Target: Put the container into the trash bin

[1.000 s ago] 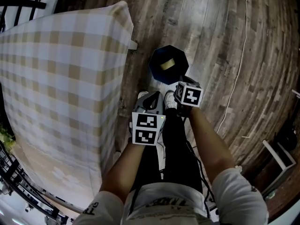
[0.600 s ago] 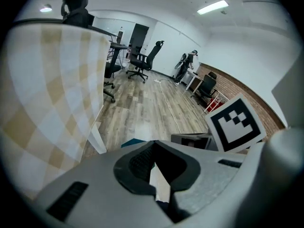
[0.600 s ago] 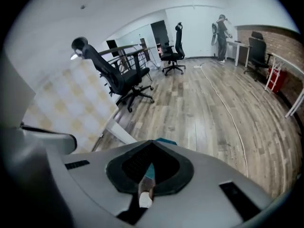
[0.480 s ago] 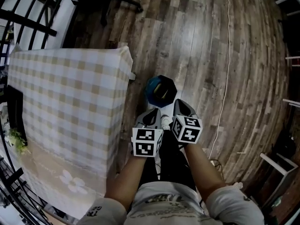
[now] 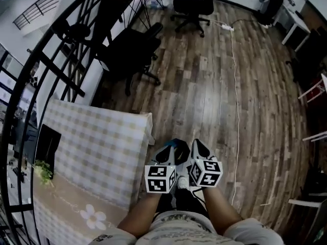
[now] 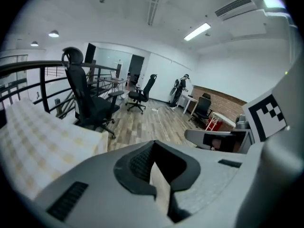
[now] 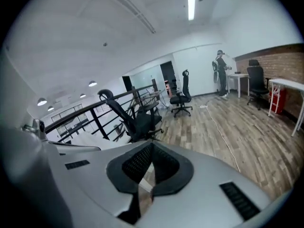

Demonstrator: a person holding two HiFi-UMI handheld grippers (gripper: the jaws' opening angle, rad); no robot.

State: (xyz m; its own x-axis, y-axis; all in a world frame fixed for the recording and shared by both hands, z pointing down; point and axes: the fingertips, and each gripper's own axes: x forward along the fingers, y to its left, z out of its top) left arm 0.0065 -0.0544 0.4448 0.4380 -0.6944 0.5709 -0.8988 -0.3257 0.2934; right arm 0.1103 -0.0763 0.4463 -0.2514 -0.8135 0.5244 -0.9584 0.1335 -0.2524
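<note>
Low in the head view, my left gripper (image 5: 166,152) and right gripper (image 5: 198,146) are held side by side in front of the person's body, both pointing out over the floor. Between and beyond them only a sliver of the dark trash bin (image 5: 177,143) with its blue rim shows; the rest is hidden by the jaws. The container is not visible in any view. In the left gripper view the left gripper (image 6: 154,163) has its jaws together with nothing in them. The right gripper (image 7: 151,163) looks the same in its own view, shut and empty.
A table with a checked cloth (image 5: 92,147) stands at the left, right beside the bin, with a black object (image 5: 48,144) and a plant (image 5: 43,171) on it. A black railing (image 5: 66,75), office chairs (image 5: 127,50) and a white cable (image 5: 236,86) lie further out on the wooden floor.
The head view has tilted up from the floor to the room. The bin, earlier seen from above with the container inside, has slid down behind the grippers, which stay close together.
</note>
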